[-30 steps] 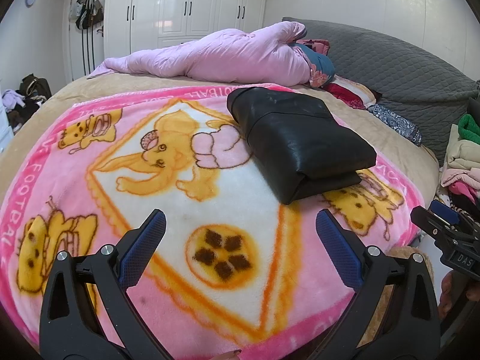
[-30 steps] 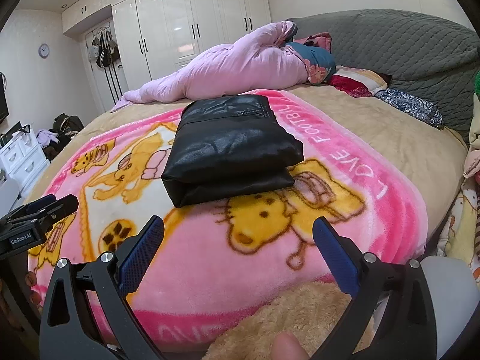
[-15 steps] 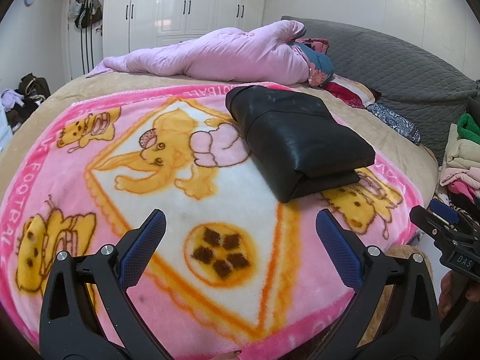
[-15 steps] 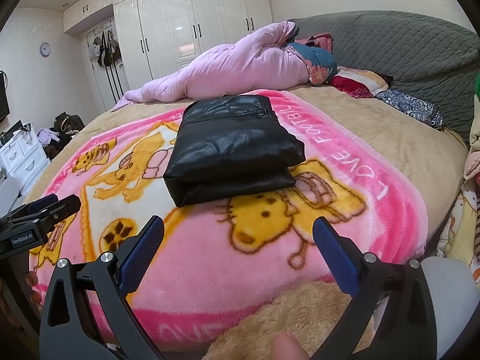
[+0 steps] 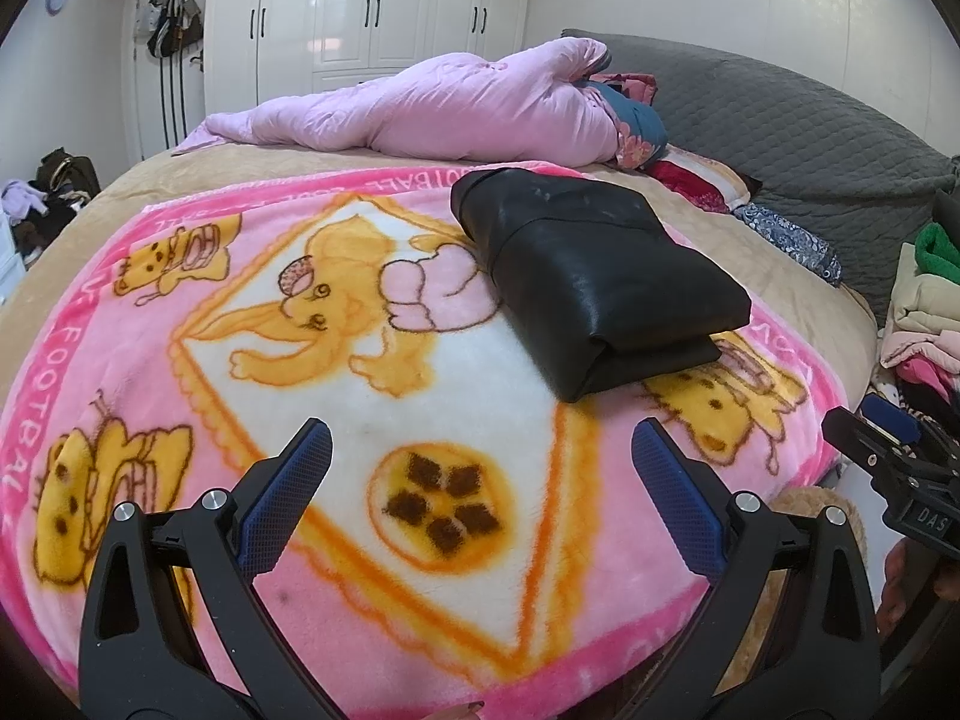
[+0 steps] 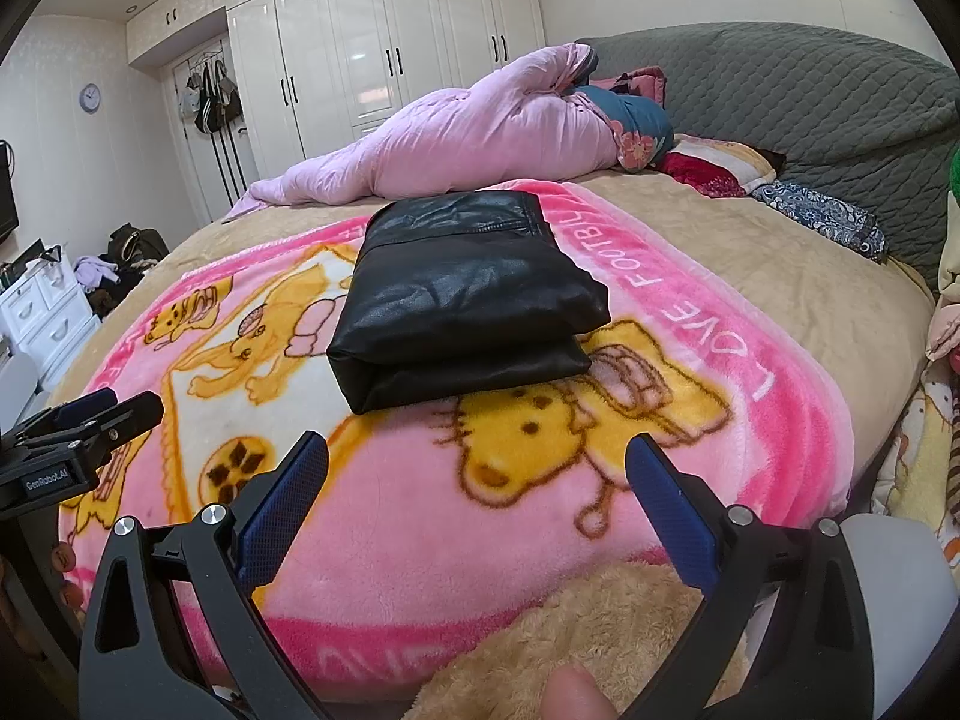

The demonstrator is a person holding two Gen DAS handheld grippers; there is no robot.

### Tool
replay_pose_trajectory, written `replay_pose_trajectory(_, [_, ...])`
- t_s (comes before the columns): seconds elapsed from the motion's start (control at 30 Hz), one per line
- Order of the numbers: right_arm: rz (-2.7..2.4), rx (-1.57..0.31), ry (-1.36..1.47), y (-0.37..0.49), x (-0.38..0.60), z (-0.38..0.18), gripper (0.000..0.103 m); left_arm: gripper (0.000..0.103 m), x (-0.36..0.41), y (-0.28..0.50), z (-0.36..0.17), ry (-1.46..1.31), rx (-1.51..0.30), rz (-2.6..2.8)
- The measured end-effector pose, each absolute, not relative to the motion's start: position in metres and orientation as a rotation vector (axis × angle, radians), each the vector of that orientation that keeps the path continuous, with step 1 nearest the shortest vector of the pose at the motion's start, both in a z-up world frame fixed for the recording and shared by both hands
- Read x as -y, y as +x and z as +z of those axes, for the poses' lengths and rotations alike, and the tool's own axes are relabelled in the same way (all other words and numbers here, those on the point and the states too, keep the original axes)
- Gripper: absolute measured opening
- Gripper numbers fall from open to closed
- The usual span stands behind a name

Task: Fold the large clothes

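Observation:
A black leather-look garment [image 5: 594, 276] [image 6: 462, 294] lies folded into a thick rectangle on a pink cartoon blanket [image 5: 300, 324] [image 6: 600, 420] spread over the bed. My left gripper [image 5: 480, 462] hovers open over the blanket's near part, well short of the garment, with nothing between its blue pads. My right gripper [image 6: 477, 465] is open too, near the bed's front edge, the garment a little ahead of it. Each gripper shows in the other's view: the right gripper [image 5: 888, 462] at the far right, the left gripper [image 6: 72, 438] at the far left.
A pink quilt [image 5: 444, 108] lies bunched across the far side of the bed, by a grey padded headboard [image 5: 798, 132]. Stacked clothes [image 5: 924, 312] sit at the right. A tan plush thing [image 6: 576, 648] lies under my right gripper. White wardrobes [image 6: 384, 60] line the back wall.

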State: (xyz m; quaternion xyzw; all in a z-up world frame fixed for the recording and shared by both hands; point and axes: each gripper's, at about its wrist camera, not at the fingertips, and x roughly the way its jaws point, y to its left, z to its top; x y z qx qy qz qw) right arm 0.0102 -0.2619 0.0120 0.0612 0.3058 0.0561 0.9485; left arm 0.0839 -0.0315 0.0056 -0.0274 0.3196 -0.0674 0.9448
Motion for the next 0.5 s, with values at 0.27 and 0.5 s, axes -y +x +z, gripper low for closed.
replay_pose_trajectory(0.27, [0.113,-0.627,0.121,0.0096,0.2616,0.0119,0.099,0.094,0.0320,0.0833,0.0042,-0.055,-0.655,-0.139])
replay_pose_trajectory(0.5, [0.100,-0.632,0.118,0.0095,0.2633,0.0116,0.099,0.094,0.0282,0.0798,-0.0027,-0.058,-0.667,-0.137])
